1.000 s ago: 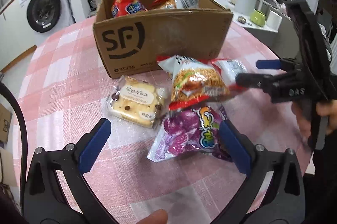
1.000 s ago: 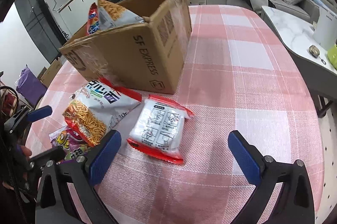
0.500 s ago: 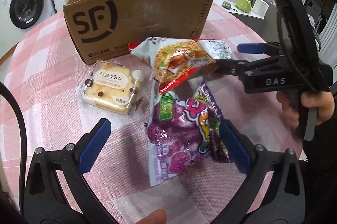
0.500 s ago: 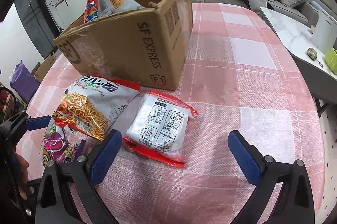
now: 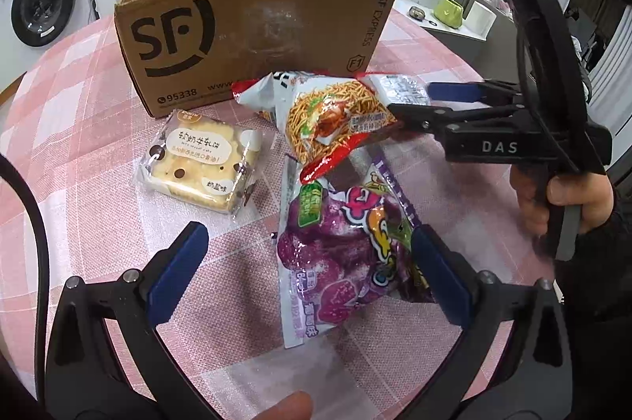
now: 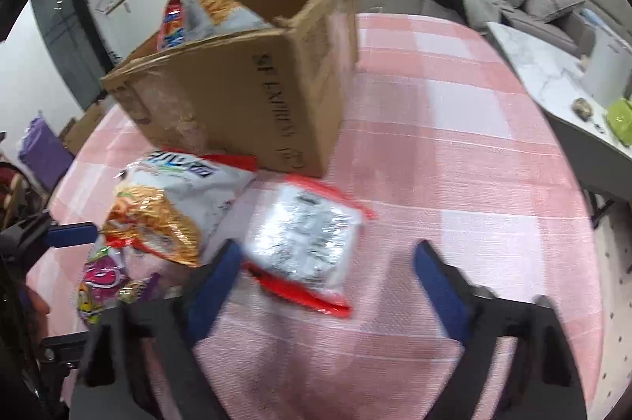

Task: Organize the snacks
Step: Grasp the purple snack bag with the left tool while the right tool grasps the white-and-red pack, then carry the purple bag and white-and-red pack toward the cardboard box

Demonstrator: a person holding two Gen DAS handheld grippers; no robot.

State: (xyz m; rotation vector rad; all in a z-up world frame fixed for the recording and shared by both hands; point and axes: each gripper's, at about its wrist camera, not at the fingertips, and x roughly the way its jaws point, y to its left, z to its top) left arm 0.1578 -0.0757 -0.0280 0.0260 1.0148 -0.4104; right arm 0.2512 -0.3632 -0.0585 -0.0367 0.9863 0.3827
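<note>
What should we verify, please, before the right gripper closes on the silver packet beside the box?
1. Right gripper straddles the silver packet: ok; its jaws have just been closing, pads not pressing yet.
2. Noodle bag outside the jaws: ok, though close by.
3. Left gripper open around the purple bag: ok.
4. Room left in the cardboard box: cannot tell.
5. Right view sharp: not ok, blurred.

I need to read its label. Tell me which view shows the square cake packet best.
The left wrist view: the square cake packet lies sharp and unobstructed before the cardboard box. The right wrist view does not show it.
</note>
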